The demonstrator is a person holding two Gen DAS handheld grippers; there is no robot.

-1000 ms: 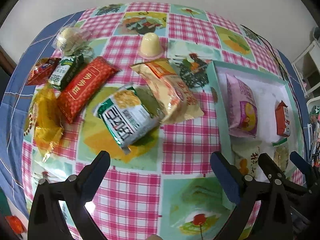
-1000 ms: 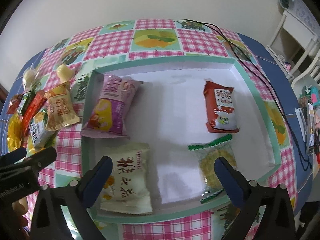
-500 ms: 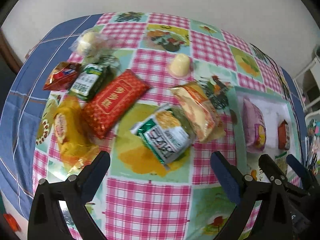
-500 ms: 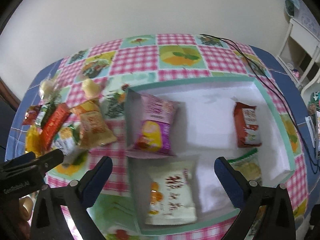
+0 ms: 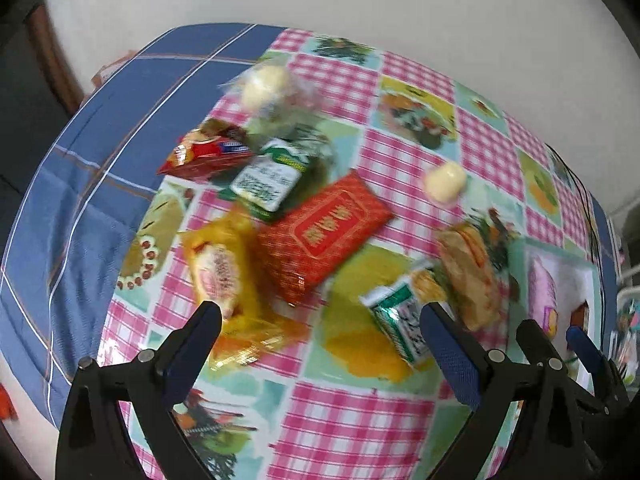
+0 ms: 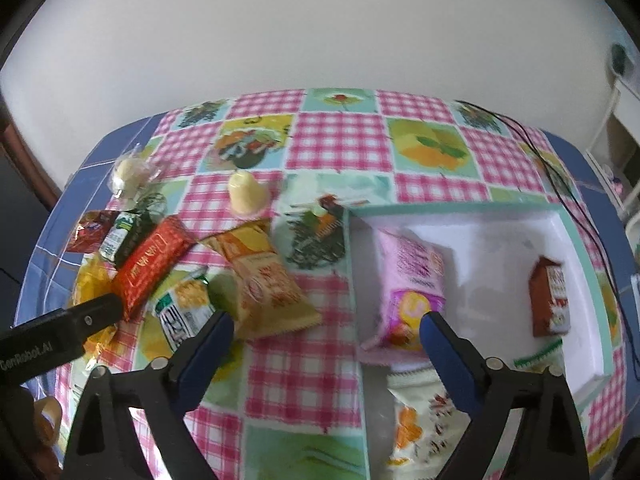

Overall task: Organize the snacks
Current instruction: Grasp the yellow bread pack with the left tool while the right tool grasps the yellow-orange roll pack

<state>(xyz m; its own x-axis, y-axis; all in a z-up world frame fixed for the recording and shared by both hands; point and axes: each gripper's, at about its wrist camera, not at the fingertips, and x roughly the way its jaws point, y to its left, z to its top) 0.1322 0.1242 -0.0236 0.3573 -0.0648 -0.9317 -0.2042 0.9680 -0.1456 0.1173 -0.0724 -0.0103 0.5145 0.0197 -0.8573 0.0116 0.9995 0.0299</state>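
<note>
Over the checked tablecloth (image 5: 340,420) both tongs (image 5: 320,332) (image 6: 326,334) gape wide, empty

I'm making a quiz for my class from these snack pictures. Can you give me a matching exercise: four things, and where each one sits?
Things:
1. pink packet
2. red packet
3. jelly cup
4. black cable

Places:
A. far right of the table, behind the box
B. inside the white box
C. on the tablecloth, alone, behind the orange packet
D. overlapping the yellow packet

Pairs: 1-B, 2-D, 3-C, 4-A
</note>
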